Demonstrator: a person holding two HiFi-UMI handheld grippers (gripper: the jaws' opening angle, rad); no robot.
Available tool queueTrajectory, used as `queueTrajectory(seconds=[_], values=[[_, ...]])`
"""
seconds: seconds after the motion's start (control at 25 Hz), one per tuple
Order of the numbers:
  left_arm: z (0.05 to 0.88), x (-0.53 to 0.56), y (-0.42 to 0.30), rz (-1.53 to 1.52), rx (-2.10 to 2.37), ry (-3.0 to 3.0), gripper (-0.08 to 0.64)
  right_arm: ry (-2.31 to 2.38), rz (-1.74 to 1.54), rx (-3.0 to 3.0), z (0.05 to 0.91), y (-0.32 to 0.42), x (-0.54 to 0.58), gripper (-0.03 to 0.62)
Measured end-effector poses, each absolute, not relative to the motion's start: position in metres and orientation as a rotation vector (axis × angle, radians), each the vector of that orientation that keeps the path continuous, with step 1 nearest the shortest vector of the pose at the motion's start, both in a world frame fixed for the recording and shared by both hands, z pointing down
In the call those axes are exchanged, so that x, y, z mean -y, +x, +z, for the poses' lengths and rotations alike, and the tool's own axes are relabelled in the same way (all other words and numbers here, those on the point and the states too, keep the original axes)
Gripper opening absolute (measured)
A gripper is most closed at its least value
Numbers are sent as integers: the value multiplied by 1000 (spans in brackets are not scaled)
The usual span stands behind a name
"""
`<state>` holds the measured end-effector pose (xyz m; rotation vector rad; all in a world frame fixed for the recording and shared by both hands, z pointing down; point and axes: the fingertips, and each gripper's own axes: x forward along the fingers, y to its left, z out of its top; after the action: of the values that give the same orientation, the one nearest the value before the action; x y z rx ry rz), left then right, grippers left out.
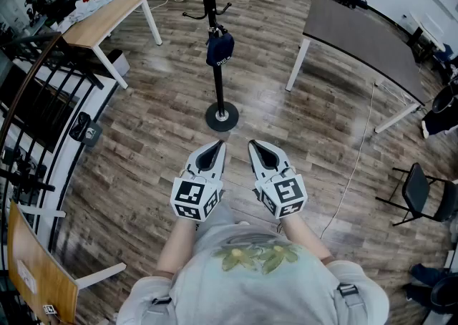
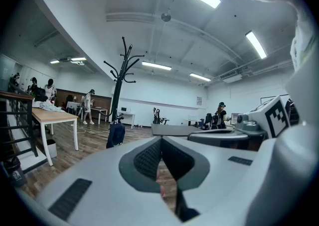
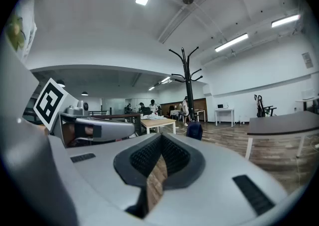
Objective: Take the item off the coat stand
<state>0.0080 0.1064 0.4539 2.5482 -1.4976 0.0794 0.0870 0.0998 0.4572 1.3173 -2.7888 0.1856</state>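
Note:
A black coat stand (image 1: 212,37) rises from a round base (image 1: 222,116) on the wooden floor ahead of me. A dark blue bag (image 1: 220,49) hangs from one of its low hooks. The bag (image 2: 115,135) and the stand (image 2: 118,83) appear left of centre in the left gripper view. In the right gripper view the stand (image 3: 186,85) and bag (image 3: 194,130) sit just right of centre. My left gripper (image 1: 210,153) and right gripper (image 1: 259,152) are held side by side near my body, well short of the stand. Both are shut with nothing between the jaws.
A light wooden table (image 1: 107,19) stands at the far left, a dark grey table (image 1: 361,37) at the far right. A black railing (image 1: 36,102) runs along my left side. A black chair (image 1: 422,195) stands at the right. People stand in the background.

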Motion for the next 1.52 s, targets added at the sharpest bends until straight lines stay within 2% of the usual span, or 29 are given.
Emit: queueTrajectory(seconds=[0.88,1.52], values=[[487,17,-93,198,1381,2568,15,1501,217,2685,477,1,22,6],[501,98,-119,209,1410,2570,15,1554,163,2660,479,-8,91,6]])
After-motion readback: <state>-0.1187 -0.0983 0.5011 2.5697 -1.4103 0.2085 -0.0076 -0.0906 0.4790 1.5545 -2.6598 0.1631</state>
